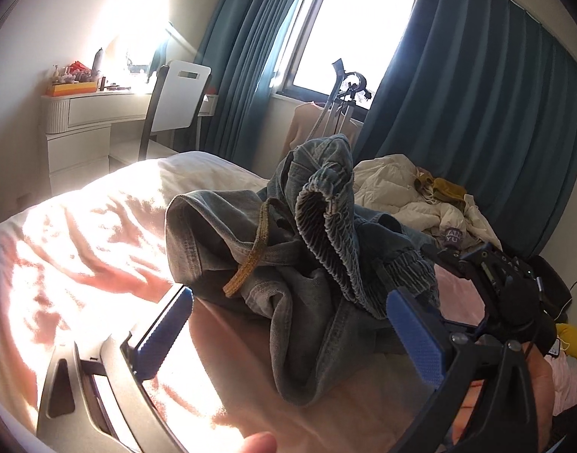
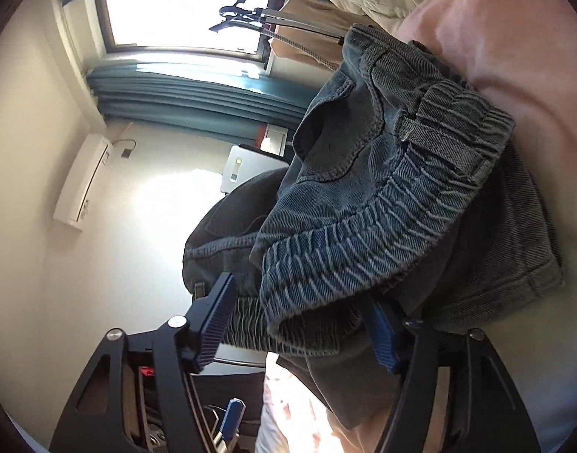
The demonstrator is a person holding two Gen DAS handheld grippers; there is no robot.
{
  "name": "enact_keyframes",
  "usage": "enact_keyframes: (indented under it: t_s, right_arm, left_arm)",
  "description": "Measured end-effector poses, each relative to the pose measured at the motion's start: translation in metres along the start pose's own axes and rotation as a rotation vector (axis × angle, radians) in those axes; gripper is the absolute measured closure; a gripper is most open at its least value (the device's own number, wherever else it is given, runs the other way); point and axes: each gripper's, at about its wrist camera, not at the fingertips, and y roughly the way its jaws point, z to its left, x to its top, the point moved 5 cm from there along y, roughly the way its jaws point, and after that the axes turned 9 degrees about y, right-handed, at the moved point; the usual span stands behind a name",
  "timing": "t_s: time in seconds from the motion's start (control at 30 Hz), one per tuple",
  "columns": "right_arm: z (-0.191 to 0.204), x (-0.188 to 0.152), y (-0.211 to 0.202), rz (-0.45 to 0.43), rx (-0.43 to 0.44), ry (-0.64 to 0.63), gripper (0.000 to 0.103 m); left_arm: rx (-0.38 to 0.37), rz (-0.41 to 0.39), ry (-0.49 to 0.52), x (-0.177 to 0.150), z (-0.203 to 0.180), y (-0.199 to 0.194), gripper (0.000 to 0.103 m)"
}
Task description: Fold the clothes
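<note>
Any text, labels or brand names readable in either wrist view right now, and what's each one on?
"AN" over "YU": partial white letters on a purple patch lying among the cream bedding; the rest is hidden, so the whole word cannot be read.
Denim shorts: no tag or print shows.
Wall air conditioner: small dark marks, too blurred to read.
Items on the dresser: too small to read.

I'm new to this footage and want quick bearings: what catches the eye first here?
A crumpled heap of blue-grey denim jeans with a ribbed elastic waistband fills the middle of both views, lying on a pink bed sheet. The left gripper stands open around its near edge; the right gripper brackets the waistband. Behind, a bright window glares between teal curtains.
</note>
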Motion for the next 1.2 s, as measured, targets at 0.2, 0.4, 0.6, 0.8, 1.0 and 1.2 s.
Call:
enact_keyframes:
  t_s: [0.2,0.4,0.6,0.8,1.0,1.2]
  right_arm:
    - [0.021,0.006,-0.011,-0.062,-0.117,-0.112,0.092]
    - [0.068,-0.019,-0.037,-0.131,-0.197,-0.292,0.097]
    - [0.111,-0.05,-0.082,-0.145,-0.198,-0.424,0.097]
    - [0.129,-0.076,-0.157,-0.164,-0.204,-0.482,0.097]
    - [0.125,-0.096,-0.219,-0.148,-0.195,-0.496,0.097]
    - [0.079,-0.097,-0.24,-0.125,-0.191,-0.438,0.097]
  left_arm:
    - [-0.046,-0.034,-0.102,0.003,0.011,-0.007,0.0]
    - [-0.146,-0.116,-0.146,0.015,0.01,-0.038,0.0]
    - [-0.271,-0.12,-0.124,0.016,-0.006,-0.058,0.0]
    - [-0.397,-0.022,-0.131,0.003,-0.024,-0.058,0.0]
    - [-0.522,0.085,-0.148,-0.021,-0.05,-0.066,0.0]
    - [-0.5,0.225,-0.133,-0.053,-0.075,-0.063,0.0]
